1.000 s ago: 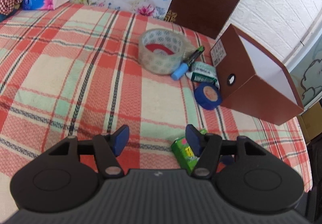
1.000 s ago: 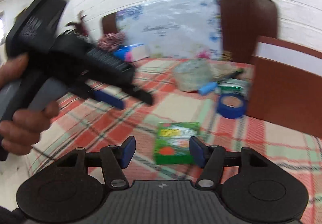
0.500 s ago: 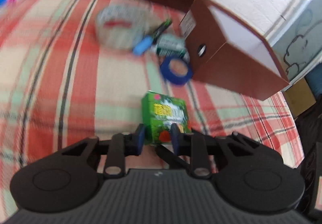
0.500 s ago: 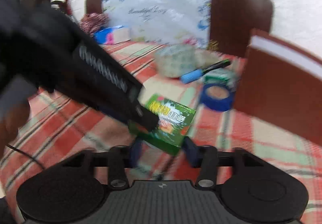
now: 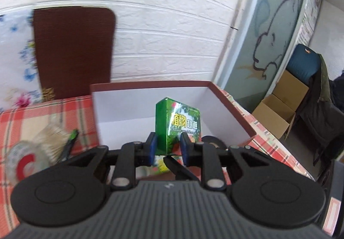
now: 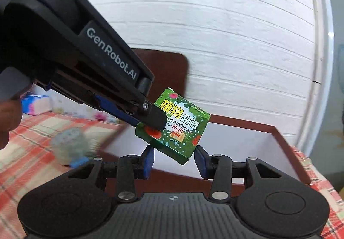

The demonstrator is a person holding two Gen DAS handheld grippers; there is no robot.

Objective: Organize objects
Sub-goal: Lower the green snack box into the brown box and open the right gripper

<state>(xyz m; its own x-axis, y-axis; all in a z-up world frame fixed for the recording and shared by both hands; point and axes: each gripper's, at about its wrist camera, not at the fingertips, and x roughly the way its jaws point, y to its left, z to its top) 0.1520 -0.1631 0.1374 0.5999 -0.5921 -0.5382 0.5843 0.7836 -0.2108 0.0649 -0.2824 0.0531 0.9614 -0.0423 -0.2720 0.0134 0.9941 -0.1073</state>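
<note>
My left gripper is shut on a small green box with yellow Chinese writing and holds it in the air over the open brown box with a white inside. In the right wrist view the left gripper comes in from the upper left, clamping the green box above the brown box. My right gripper is partly open just under the green box, its blue pads either side of the lower corner, not pressing it.
A clear tape roll and a green-and-black marker lie on the plaid cloth left of the brown box. A dark tape roll shows behind my right finger. A brown chair back stands behind. Cardboard boxes sit on the floor at right.
My left gripper closed on the green box, lifted it off the cloth and carried it up over the brown box. My right gripper rose with it and stays under the box.
</note>
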